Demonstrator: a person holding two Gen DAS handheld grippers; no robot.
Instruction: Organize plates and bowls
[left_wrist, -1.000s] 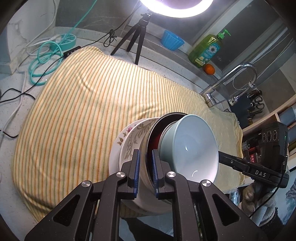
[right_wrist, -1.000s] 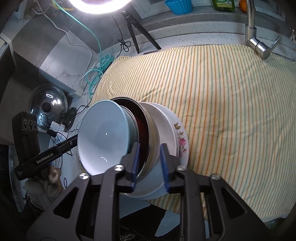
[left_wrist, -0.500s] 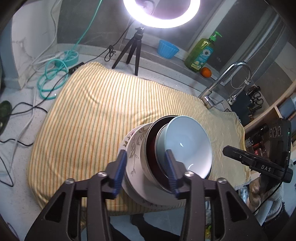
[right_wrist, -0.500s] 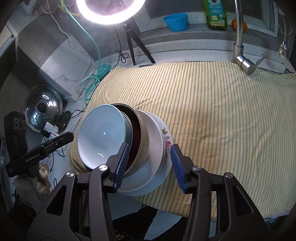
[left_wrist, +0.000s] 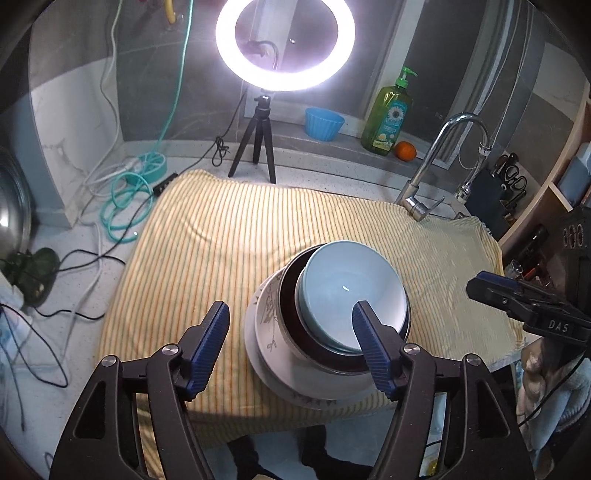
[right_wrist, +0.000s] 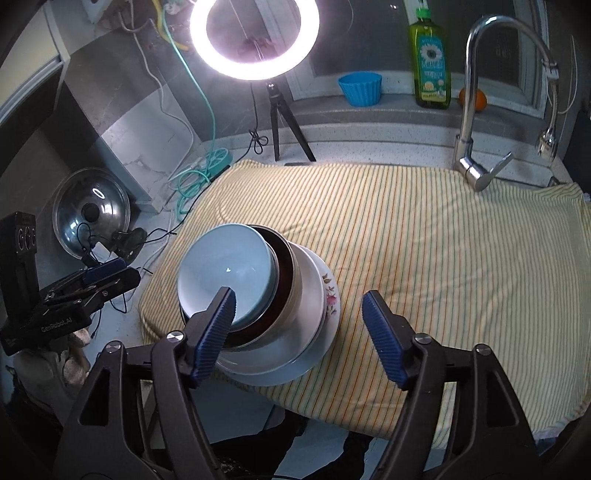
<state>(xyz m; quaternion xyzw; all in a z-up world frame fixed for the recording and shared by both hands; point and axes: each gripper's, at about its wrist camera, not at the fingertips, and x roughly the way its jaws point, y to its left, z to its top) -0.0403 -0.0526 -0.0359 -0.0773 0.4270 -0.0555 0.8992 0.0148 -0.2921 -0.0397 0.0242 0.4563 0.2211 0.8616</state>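
Both claws, left claw (left_wrist: 290, 343) and right claw (right_wrist: 297, 334), have just been opening, nothing between them. Back straight off the stack (left_wrist: 332, 321) (six o'clock on the striped cloth (left_wrist: 221, 240)) without nudging rims.

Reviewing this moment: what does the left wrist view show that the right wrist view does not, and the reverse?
Only the left wrist view shows the dark knife block with scissors at the right edge, and the right gripper seen from outside.

Only the right wrist view shows the whole steel pot lid leaning by the wall, and the left gripper from outside.

Both show the stack on the striped cloth: pale blue bowl in a dark-lined bowl on a floral plate. Both also show the ring light, blue cup, soap bottle, orange and faucet. Both grippers stand open, their jaws having just been opening, clear of the dishes.
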